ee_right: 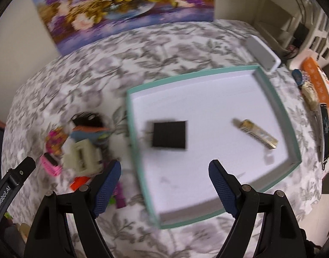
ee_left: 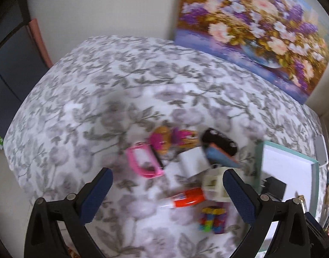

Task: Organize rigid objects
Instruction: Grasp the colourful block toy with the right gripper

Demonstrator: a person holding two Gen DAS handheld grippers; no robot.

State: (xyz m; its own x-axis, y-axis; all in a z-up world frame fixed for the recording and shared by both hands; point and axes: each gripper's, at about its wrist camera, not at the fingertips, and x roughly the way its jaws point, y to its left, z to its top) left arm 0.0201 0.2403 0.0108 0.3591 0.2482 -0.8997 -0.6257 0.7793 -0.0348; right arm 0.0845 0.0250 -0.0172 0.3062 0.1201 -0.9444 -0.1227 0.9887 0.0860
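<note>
Left wrist view: the left gripper stands wide open with nothing between its blue-padded fingers, low in the frame above a desk covered in a grey floral cloth. The whole view is motion-blurred. A cluster of small things lies at centre right: a pink frame-shaped item, a magenta and tan toy, a black rounded item, a white block, a blue and orange flat piece, a cream plastic part partly behind the right finger, an orange and white tube and a multicoloured block toy. What several of these are cannot be made out. At the right edge a teal-rimmed tray is cut off by the finger and the frame border; a black square item lies inside it. A flower painting leans against the wall at upper right. Right wrist view: the right gripper is likewise spread wide and holds nothing, hovering over the near part of the tray. On the tray's white floor lie the black square item at centre and a yellowish comb-like strip to its right, well apart. The cluster sits at centre left, blurred and partly hidden behind the left finger. A grey flat device lies beyond the tray's far right corner. Clutter at the right edge is indistinct.
</note>
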